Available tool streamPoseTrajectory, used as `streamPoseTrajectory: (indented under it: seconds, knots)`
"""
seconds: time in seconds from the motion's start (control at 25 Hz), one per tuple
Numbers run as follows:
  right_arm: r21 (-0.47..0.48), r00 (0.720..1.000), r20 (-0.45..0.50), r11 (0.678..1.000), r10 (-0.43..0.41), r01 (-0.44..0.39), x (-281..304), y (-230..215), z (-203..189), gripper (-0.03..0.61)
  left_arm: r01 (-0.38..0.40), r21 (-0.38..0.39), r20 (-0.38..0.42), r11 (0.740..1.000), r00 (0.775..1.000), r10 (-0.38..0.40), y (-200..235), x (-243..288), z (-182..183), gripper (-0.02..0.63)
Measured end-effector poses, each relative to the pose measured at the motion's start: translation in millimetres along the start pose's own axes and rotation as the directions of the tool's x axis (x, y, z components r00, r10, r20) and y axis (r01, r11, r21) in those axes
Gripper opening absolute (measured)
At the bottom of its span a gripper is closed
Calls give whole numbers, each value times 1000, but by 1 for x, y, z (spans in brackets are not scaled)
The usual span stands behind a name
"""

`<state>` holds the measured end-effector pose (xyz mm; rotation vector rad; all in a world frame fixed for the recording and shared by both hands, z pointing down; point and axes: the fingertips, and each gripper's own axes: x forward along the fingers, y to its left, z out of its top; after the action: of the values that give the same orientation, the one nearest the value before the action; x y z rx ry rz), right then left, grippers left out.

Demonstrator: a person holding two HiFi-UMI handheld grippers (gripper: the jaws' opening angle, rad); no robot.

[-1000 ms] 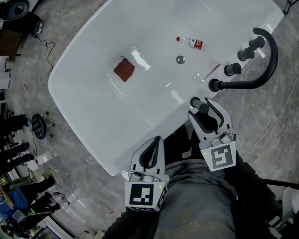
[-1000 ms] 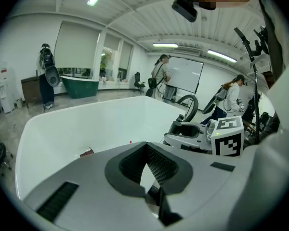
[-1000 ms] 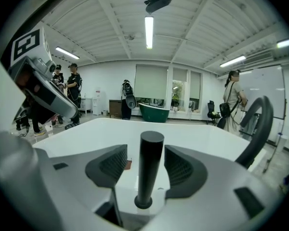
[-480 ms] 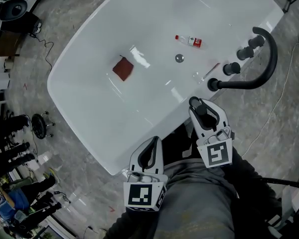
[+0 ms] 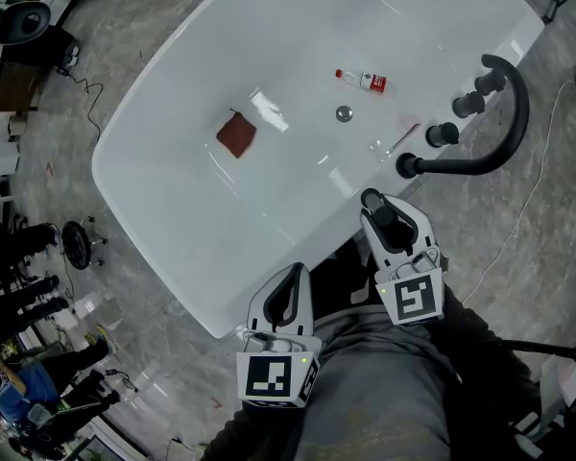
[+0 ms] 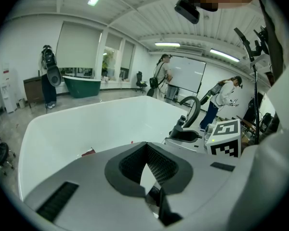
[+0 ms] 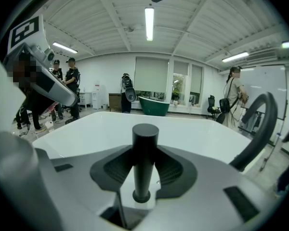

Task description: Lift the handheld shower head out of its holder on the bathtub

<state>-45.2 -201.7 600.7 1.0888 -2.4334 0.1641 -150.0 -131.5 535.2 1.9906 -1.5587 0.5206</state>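
Observation:
The handheld shower head (image 5: 375,203) is a short black cylinder standing upright in its holder on the near rim of the white bathtub (image 5: 173,229). My right gripper (image 5: 379,206) reaches it from the near side, and its jaws are shut on it. In the right gripper view the black cylinder (image 7: 144,162) stands upright with a dark pad pressed against each side of it, inside my right gripper (image 7: 144,150). My left gripper (image 5: 290,284) hovers over the near rim further left, shut and holding nothing. In its own view my left gripper (image 6: 145,147) shows its pad tips meeting.
A black curved faucet spout (image 5: 504,113) and two black knobs (image 5: 442,134) stand on the rim to the right of the shower head. Inside the tub lie a red cloth (image 5: 236,134), a small bottle (image 5: 362,81) and the drain (image 5: 344,114). People stand around the room.
My right gripper's jaws have closed in from wide apart onto the black shower head. My left gripper has stayed where it was.

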Motion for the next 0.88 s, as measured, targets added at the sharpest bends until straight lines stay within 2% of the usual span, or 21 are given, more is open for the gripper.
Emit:
streamPoseTrajectory:
  seconds: [0.36, 0.88]
  knots:
    - [-16, 997, 64, 999, 33, -32, -12, -4, 38, 144, -25, -16, 31, 1000, 999, 26, -4, -9, 16, 3]
    - [-23, 989, 141, 999, 34, -31, -65, -7, 118, 144, -12, 4, 110, 1000, 994, 12, -24, -58, 72, 3]
